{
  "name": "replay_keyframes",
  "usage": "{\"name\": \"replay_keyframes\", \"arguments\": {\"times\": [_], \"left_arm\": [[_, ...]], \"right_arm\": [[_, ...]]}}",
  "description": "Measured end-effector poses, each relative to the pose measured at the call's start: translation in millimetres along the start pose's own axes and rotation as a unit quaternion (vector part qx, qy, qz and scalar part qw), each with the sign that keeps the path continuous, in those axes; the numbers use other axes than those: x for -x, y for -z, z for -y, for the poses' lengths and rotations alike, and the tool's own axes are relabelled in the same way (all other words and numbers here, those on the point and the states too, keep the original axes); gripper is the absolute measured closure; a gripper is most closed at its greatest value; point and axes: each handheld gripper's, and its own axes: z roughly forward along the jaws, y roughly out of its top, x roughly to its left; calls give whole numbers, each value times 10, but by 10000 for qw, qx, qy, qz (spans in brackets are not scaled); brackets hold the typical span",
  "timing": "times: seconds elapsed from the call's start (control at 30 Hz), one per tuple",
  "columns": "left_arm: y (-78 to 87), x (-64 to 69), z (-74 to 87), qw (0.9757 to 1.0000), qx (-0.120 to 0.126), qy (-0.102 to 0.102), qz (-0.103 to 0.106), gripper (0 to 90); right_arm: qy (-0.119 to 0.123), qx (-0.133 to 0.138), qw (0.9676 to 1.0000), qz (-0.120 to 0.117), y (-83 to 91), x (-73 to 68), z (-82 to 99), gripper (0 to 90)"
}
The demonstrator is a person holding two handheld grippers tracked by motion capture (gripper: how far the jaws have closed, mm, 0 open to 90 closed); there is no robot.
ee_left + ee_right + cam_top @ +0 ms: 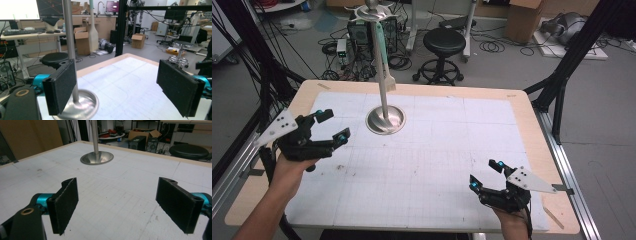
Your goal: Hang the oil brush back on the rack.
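A steel stand with a round dished base (385, 120) and a thin upright pole rises from the far-left part of the white gridded mat (437, 150). From its top hangs a spatula (383, 55) with a teal handle and a pale blade. My left gripper (333, 125) is open just left of the base, with nothing between its pads. In the left gripper view the base (83, 101) and pole sit behind the left jaw of my gripper (125, 87), and the spatula (93, 37) hangs beyond. My right gripper (485, 174) hovers open and empty at the near right. Its own view, past the gripper (122, 205), has the base (97, 158) far ahead.
The mat lies on a wooden table whose bare rim (522, 100) runs around it. Behind the table stand a black stool (444, 42), computer cases and loose cables on the floor. Black frame legs (562, 75) flank the table on both sides.
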Motion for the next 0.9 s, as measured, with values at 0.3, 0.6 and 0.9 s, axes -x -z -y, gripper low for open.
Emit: {"name": "replay_keyframes", "arguments": {"times": [0.3, 0.6, 0.9], "left_arm": [[239, 113, 263, 9999, -62, -31, -75, 168], [367, 130, 535, 9997, -129, 150, -157, 168], [393, 122, 704, 9995, -196, 184, -193, 168]], "right_arm": [[-17, 10, 10000, 61, 7, -7, 12, 174], [2, 111, 9997, 204, 45, -63, 30, 174], [39, 147, 9993, 331, 47, -87, 46, 174]]}}
